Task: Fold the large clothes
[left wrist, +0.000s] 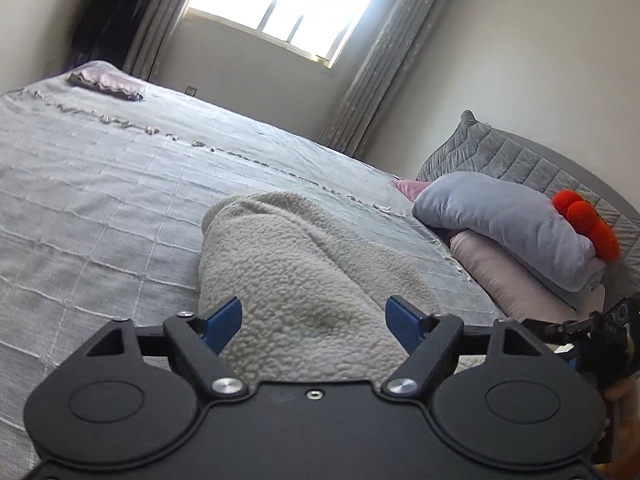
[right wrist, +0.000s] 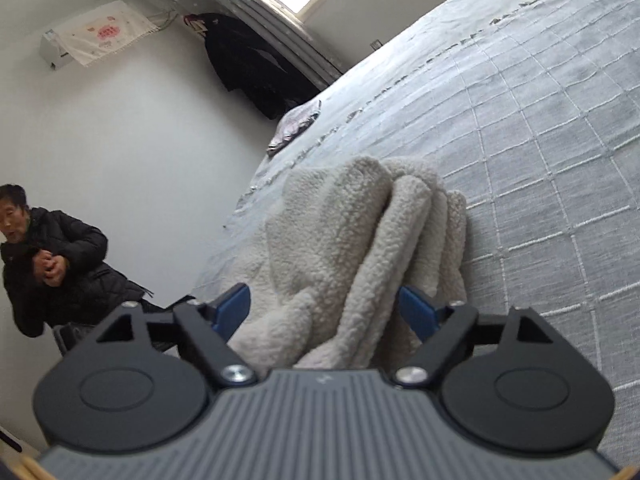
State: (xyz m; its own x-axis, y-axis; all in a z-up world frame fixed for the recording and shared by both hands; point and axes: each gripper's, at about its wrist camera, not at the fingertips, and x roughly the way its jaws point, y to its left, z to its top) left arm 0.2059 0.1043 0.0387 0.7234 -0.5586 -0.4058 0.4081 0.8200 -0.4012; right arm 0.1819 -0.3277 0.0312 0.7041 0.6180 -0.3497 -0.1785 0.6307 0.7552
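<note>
A cream fleece garment (left wrist: 304, 264) lies folded in a thick bundle on the grey checked bedspread (left wrist: 100, 184). In the left wrist view my left gripper (left wrist: 314, 320) stands open just over its near end, blue pads apart on either side of the fleece without pressing it. In the right wrist view the same fleece garment (right wrist: 352, 248) shows several stacked layers. My right gripper (right wrist: 324, 310) is open too, its pads wide of the folds that lie between them. Part of the right gripper's black frame (left wrist: 600, 336) shows at the right edge of the left view.
Grey and pink pillows (left wrist: 512, 232) with a red plush toy (left wrist: 588, 224) are piled at the headboard. A small folded lilac cloth (left wrist: 108, 84) lies at the bed's far corner. A person in a dark jacket (right wrist: 52, 268) sits beside the bed. A window and curtains stand behind.
</note>
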